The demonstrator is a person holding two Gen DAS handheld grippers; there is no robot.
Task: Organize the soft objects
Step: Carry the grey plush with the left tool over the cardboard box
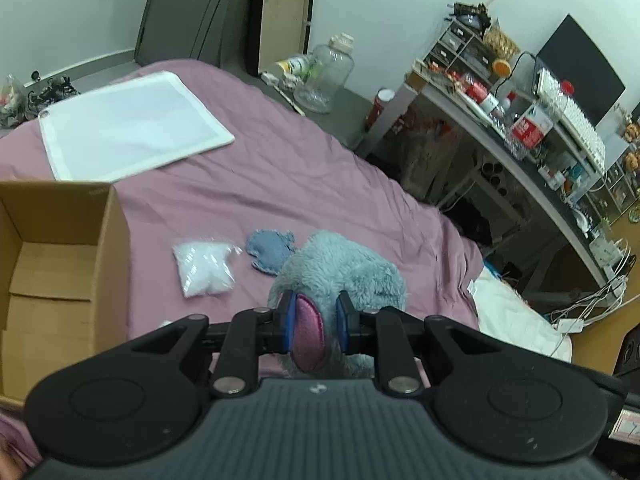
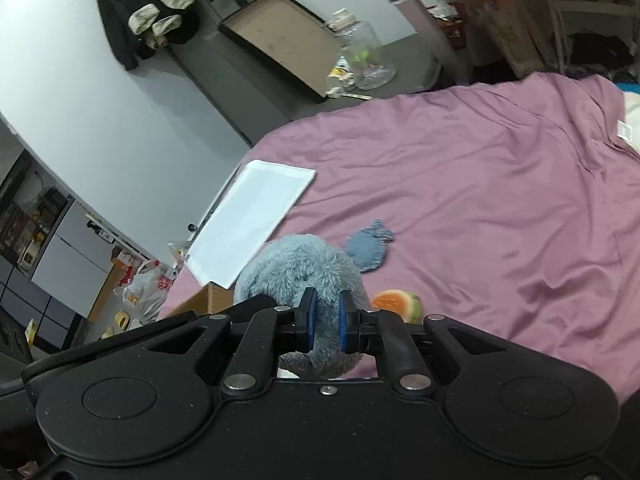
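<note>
- Left claw: blue pads clamped on the plush, squeezing a smooth pink oval ear or tongue patch.
- Right claw: pads pinched into the same shaggy grey-blue plush, held above the bed.
- Bed: wrinkled mauve sheet.
- Box: open brown cardboard, on the bed at the left.
- Bag: clear crinkly plastic with white filling, beside the box.
- Cloth: small nubby blue piece, flat beside the bag.
- Burger toy: soft, round, orange and green.
- Pad: flat white rectangle, farther up the sheet.
</note>
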